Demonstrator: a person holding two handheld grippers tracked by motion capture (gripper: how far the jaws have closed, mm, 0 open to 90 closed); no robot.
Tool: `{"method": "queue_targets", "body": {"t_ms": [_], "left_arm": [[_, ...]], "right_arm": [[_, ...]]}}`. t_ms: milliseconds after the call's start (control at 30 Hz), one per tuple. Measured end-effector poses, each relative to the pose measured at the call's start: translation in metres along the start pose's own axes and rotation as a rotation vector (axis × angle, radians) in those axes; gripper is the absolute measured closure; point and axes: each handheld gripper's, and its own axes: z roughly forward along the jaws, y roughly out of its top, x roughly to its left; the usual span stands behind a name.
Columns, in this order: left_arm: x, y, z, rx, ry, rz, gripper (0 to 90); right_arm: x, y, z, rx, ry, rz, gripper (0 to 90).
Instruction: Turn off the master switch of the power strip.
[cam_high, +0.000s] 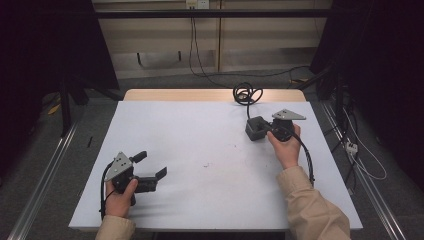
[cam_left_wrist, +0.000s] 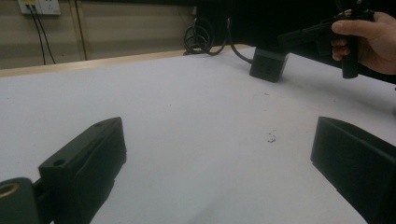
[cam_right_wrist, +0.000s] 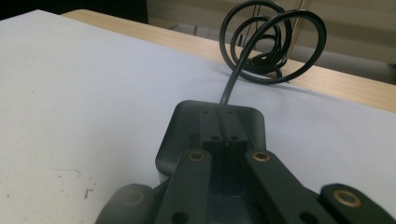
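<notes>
A dark grey adapter block (cam_high: 254, 129) lies at the table's right rear, and its black cable runs back to a coil (cam_high: 247, 93) at the far edge. My right gripper (cam_high: 265, 128), held in a hand, points left over the block. In the right gripper view its jaws (cam_right_wrist: 224, 133) are shut together just above the block's top (cam_right_wrist: 184, 126), with nothing seen between them, and the cable (cam_right_wrist: 232, 77) rises beyond. My left gripper (cam_high: 151, 164) is held at the front left with its jaws wide open over bare table (cam_left_wrist: 219, 158). It looks across at the block (cam_left_wrist: 268, 65).
The white table top (cam_high: 200, 145) has a wooden strip (cam_high: 175, 94) along its far edge. Small dark specks (cam_left_wrist: 271, 136) mark the middle. Loose cables and a power strip (cam_high: 351, 147) lie on the floor to the right. Metal rails run along both sides.
</notes>
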Motion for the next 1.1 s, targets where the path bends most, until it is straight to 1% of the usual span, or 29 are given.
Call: {"method": "queue_targets", "body": {"t_ms": [167,333,433,467,500,733,833,967,1100], "left_arm": [[0.000,0.000,0.000,0.003,-0.003,0.002,2.9],[0.000,0.000,0.000,0.002,-0.003,0.000,2.9],[0.000,0.000,0.001,0.005,0.000,0.001,2.9],[0.000,0.000,0.001,0.004,0.000,-0.002,2.9],[0.000,0.000,0.001,0.004,0.000,-0.002,2.9],[0.000,0.000,0.000,0.001,-0.001,-0.005,2.9],[0.000,0.000,0.000,0.000,0.001,-0.007,2.9],[0.000,0.000,0.000,0.001,-0.001,-0.004,2.9],[0.000,0.000,0.001,0.002,0.002,-0.009,2.9]], "right_arm": [[-0.001,0.001,-0.002,0.017,0.005,0.009,90.0],[0.000,0.002,-0.003,0.017,0.015,0.028,90.0],[0.001,0.003,-0.004,0.008,0.029,0.037,89.0],[0.001,0.003,-0.005,0.006,0.032,0.044,85.3],[0.001,0.003,-0.005,0.009,0.034,0.051,84.1],[0.003,0.004,-0.008,0.023,0.037,0.052,70.9],[0.004,0.005,-0.010,0.022,0.034,0.056,60.1],[0.006,0.006,-0.012,0.021,0.032,0.063,49.5],[0.007,0.007,-0.014,0.019,0.030,0.063,35.3]]}}
